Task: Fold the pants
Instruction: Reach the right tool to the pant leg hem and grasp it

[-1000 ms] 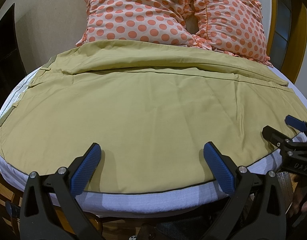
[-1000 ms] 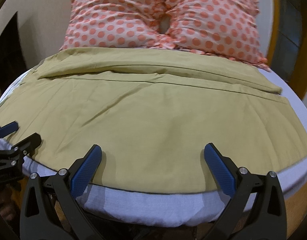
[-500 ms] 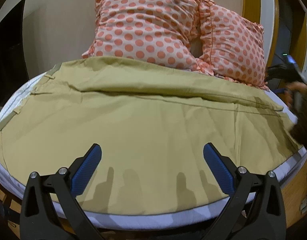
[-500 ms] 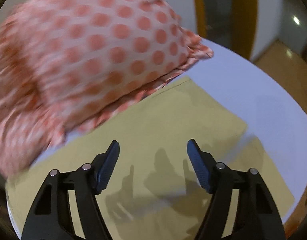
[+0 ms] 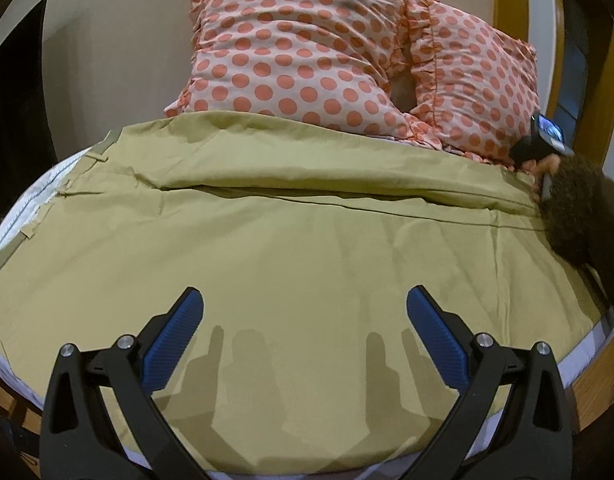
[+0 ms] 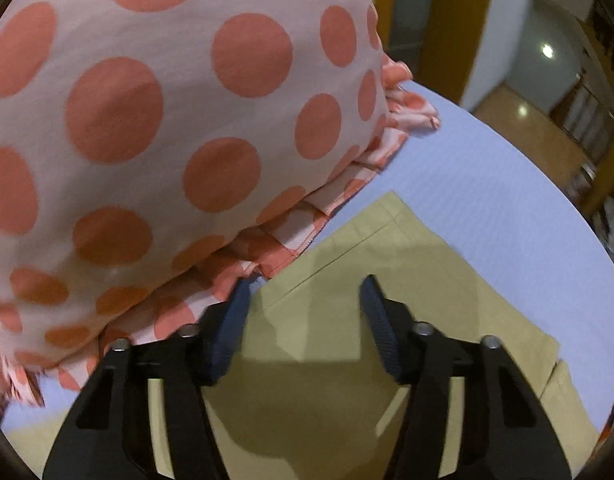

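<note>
1. Your left gripper (image 5: 305,334) hovers with jaws spread wide over the near part of the pants (image 5: 291,248) on the bed (image 6: 487,184).
2. Your right gripper (image 6: 305,312), parted and empty, sits over the far-right hem beside the pillow (image 6: 167,120), which hides the cloth beyond.

Pillow (image 6: 167,128) crowds right gripper's (image 6: 305,300) left side (hem (image 6: 347,240) side open).

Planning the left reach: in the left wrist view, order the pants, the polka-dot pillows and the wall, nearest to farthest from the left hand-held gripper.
1. Pants: directly under and ahead of the left hand-held gripper.
2. Polka-dot pillows: beyond the pants' far edge, toward the right.
3. Wall: behind the pillows, upper left.
</note>
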A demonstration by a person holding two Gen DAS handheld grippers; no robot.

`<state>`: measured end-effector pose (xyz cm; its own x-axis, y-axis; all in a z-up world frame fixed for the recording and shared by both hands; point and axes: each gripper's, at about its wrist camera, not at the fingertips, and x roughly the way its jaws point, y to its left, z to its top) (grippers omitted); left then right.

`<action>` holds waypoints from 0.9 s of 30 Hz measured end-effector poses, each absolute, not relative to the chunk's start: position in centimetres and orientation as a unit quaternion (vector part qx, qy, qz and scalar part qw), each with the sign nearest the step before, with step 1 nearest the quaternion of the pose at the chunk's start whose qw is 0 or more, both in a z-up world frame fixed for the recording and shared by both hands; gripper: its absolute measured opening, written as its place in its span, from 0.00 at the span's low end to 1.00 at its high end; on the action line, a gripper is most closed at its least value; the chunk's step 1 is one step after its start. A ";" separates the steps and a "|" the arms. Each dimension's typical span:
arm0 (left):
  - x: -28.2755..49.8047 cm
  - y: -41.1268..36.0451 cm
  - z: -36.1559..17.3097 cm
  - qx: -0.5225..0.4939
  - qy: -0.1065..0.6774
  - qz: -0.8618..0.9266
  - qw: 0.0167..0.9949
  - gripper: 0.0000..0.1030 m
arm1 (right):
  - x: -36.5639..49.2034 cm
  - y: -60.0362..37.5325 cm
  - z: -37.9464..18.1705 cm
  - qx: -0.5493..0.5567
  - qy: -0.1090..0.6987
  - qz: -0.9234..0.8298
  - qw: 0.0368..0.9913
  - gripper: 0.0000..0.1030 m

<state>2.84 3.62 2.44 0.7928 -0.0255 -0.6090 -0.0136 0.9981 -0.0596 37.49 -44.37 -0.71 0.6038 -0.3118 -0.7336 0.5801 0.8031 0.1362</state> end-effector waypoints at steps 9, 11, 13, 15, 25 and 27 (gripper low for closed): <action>2.6 5.0 2.2 -0.060 0.327 0.012 0.943 0.98 | 34.5 -49.2 -1.9 0.282 0.301 -0.179 0.893 0.03; 2.2 5.4 2.3 -0.065 0.324 0.020 0.944 0.98 | 32.5 -50.3 -1.5 0.314 0.265 -0.152 0.899 0.03; 1.8 5.9 2.5 -0.073 0.320 0.023 0.944 0.98 | 30.3 -50.2 -0.7 0.325 0.235 -0.128 0.907 0.02; 1.5 6.1 2.6 -0.081 0.319 0.021 0.944 0.98 | 27.0 -50.3 0.0 0.342 0.201 -0.095 0.913 0.02; 1.1 5.5 3.3 -0.090 0.309 -0.001 0.947 0.98 | 8.3 -49.3 -4.6 0.422 0.206 -0.014 0.883 0.02; 1.4 5.4 3.5 -0.089 0.310 -0.006 0.946 0.98 | 7.8 -49.1 -6.3 0.442 0.245 -0.009 0.863 0.04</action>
